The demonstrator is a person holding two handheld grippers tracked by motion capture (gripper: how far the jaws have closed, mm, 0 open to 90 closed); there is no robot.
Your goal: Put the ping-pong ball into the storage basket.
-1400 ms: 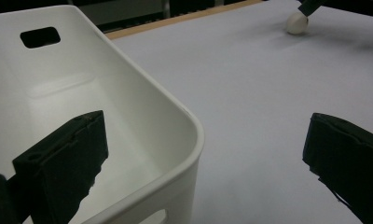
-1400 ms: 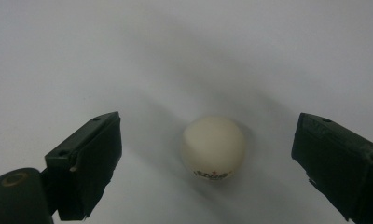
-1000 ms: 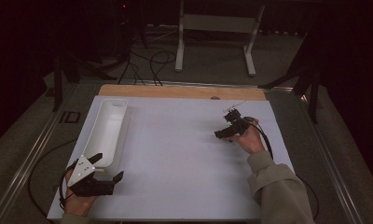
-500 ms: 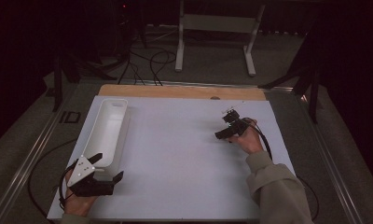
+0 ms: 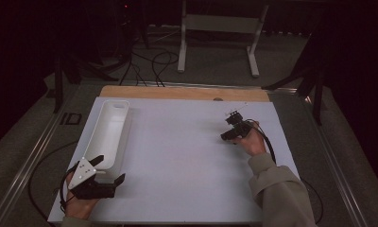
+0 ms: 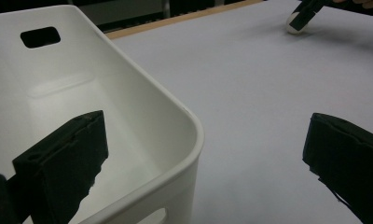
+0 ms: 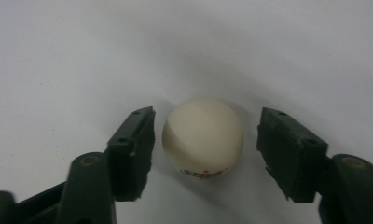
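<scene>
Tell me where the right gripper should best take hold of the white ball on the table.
Across its widest middle. The ball is round and smooth, resting on the white table, so pads above centre would likely squeeze it out. The right gripper already straddles it, jaws open either side with gaps, so closing level there seems best.

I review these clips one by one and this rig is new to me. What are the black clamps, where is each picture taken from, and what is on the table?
A person holds a hand-operated two-jaw gripper in each hand. The high view looks down on a white table. The left gripper, jaws open, sits by the near end of a long white bin; its own camera looks past the bin's rim. The right gripper is across the table. Its camera shows a white ball resting on the table between its open jaws, with a gap at each side. Nothing is held.
</scene>
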